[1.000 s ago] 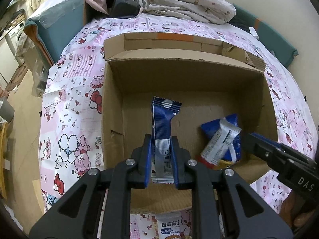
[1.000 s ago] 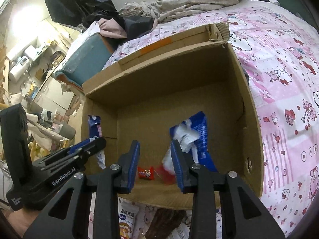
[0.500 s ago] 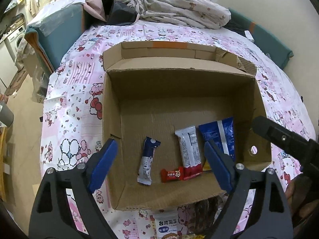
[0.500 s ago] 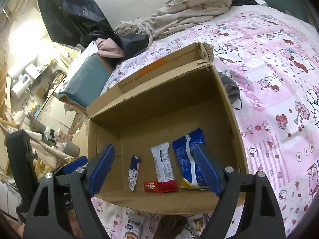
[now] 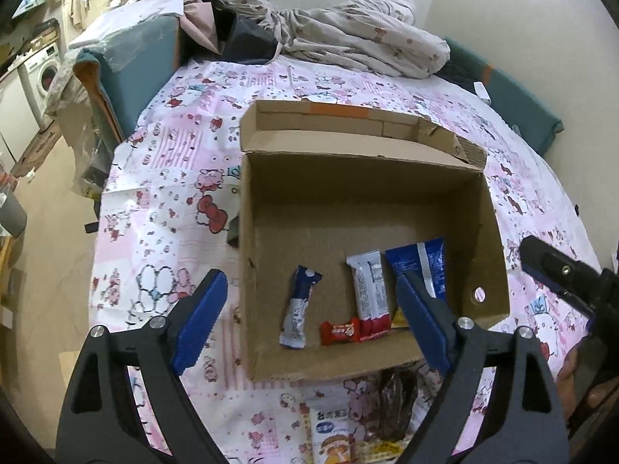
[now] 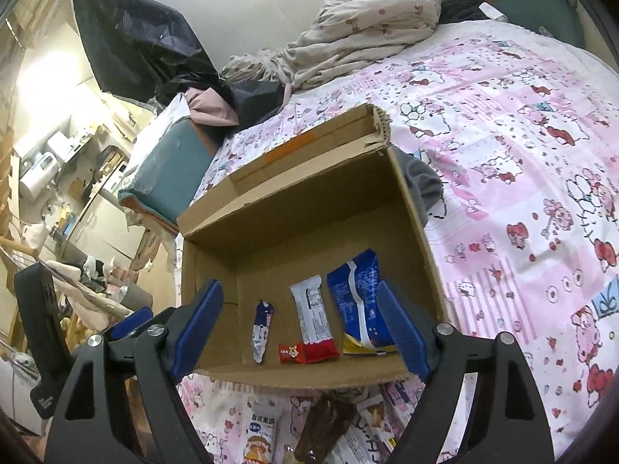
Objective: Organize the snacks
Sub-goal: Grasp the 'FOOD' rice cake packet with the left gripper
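An open cardboard box (image 5: 271,178) (image 6: 301,208) lies on a pink patterned bedspread. Along its near side lie a small blue-white packet (image 5: 298,305) (image 6: 262,330), a small red candy (image 5: 339,331) (image 6: 291,352), a white-red bar (image 5: 369,295) (image 6: 314,319) and a blue bag (image 5: 421,266) (image 6: 358,301). My left gripper (image 5: 309,328) is open and empty above the box's near edge. My right gripper (image 6: 298,328) is open and empty, also above the near edge. Its body shows at the right in the left wrist view (image 5: 568,274).
Loose snacks lie on the bedspread in front of the box: a white packet with a cartoon figure (image 5: 332,429) (image 6: 259,433) and a dark brown packet (image 5: 394,402) (image 6: 321,425). A crumpled blanket (image 5: 348,34) lies at the bed's far end. Floor and furniture lie left.
Both grippers opened and pulled back up from the box. The blue-white packet left my left gripper, the white-red bar left my right one; both now lie flat in the box.
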Demonstrator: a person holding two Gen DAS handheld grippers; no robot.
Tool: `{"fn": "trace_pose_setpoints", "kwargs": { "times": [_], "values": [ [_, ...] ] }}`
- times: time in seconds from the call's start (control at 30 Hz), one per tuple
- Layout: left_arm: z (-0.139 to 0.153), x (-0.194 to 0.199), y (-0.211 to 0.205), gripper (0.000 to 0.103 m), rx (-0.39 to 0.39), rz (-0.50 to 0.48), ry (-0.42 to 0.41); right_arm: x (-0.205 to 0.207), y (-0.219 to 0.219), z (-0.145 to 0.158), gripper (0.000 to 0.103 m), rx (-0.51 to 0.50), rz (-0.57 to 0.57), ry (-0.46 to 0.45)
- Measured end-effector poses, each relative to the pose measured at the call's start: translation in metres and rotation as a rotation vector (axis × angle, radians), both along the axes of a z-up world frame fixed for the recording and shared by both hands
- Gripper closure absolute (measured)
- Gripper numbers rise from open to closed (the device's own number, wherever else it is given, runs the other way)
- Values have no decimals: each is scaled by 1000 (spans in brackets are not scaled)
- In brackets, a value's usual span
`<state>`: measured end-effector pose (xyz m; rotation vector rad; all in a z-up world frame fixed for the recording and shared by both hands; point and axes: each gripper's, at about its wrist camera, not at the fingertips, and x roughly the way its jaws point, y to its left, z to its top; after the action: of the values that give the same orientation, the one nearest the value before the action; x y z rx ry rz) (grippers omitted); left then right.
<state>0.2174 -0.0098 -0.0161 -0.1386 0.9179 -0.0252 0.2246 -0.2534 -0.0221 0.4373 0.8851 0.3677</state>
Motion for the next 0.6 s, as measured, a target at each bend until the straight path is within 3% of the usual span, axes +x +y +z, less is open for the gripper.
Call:
{"fn": "trace_pose_setpoints", "kwargs": {
  "times": [0.37, 0.47, 0.6],
  "values": [
    [2, -37, 29, 16, -33, 79, 33, -36, -9, 0, 19, -14, 0, 43],
    [-7, -43, 33, 16, -47, 87, 90, -45, -9, -2, 19, -22, -4, 57],
    [-36, -54, 32, 16, -70, 107, 228, -57, -13, -11, 19, -64, -37, 107]
  ]
}}
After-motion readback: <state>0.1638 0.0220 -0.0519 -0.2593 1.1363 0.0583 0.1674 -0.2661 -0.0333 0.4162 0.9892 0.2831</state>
